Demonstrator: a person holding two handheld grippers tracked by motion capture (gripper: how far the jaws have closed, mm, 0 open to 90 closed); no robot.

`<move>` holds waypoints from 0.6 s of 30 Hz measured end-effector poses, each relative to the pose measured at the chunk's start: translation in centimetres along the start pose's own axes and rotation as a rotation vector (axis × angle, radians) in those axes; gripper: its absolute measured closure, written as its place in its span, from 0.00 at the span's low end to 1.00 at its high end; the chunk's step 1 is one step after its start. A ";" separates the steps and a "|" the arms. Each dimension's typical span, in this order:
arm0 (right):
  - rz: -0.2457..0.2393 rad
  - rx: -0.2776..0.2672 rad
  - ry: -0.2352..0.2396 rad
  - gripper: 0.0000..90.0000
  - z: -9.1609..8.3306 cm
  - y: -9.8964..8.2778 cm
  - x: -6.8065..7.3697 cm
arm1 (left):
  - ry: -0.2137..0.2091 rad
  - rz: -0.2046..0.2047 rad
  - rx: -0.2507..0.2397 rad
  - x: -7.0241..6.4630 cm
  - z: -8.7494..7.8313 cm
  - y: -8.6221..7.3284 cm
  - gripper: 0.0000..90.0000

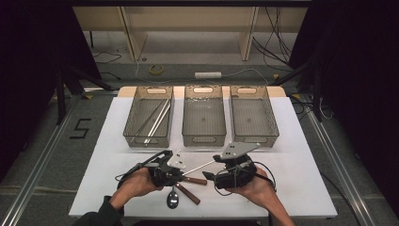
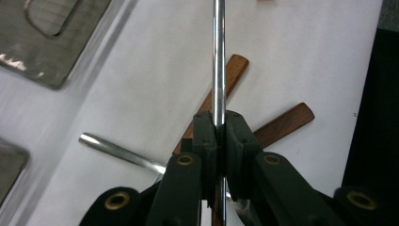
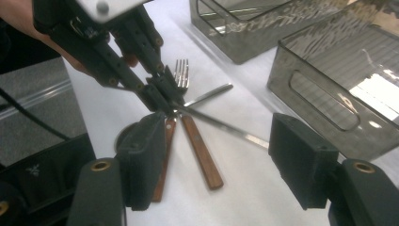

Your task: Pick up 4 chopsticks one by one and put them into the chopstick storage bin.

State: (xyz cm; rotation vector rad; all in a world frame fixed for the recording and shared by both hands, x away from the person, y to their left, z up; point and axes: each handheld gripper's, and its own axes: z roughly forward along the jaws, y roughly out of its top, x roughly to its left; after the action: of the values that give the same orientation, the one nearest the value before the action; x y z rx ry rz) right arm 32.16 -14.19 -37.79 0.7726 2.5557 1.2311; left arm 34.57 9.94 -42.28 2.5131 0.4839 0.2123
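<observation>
The left tongs [image 2: 219, 136] are pressed together on a thin metal rod [image 2: 219, 61], pinching it between the pads so that it runs straight out ahead of them above the desk [image 1: 291, 155]. The right tongs [image 3: 211, 155] stand spread, with nothing between their pads, and the far end of the rod [image 3: 249, 138] lies in the gap ahead of them without touching either pad; no earlier picture is there to tell more of them. In the high view the rod [image 1: 201, 166] spans the short gap between the left tongs [image 1: 181, 170] and the right tongs [image 1: 211, 175], near the front edge of the desk. Under the left tongs lies a small heap of cutlery: two wooden-handled pieces [image 3: 201, 151], a fork [image 3: 181, 74] and a spoon [image 1: 172, 198], crossing one another. Behind them, three clear trays stand in a row; the left tray [image 1: 133, 123] holds long metal sticks [image 1: 157, 118], the middle tray [image 1: 203, 136] and right tray [image 1: 254, 136] look bare. The desk is covered in white. Beyond it are a grey floor with cables, a roll of tape [image 1: 156, 69], and wooden furniture legs, with dark curtains on both sides.
</observation>
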 end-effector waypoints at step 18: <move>0.124 -0.084 -0.082 0.39 -0.7 -3.7 -1.6 | 0.074 -0.153 -0.070 2.2 -1.5 -0.9 0.93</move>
State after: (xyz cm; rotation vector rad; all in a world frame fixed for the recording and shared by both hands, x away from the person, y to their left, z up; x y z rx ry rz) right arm 31.86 -17.43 -40.25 0.9544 2.4071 1.3051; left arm 35.92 12.23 -41.46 2.3938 0.6838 0.2590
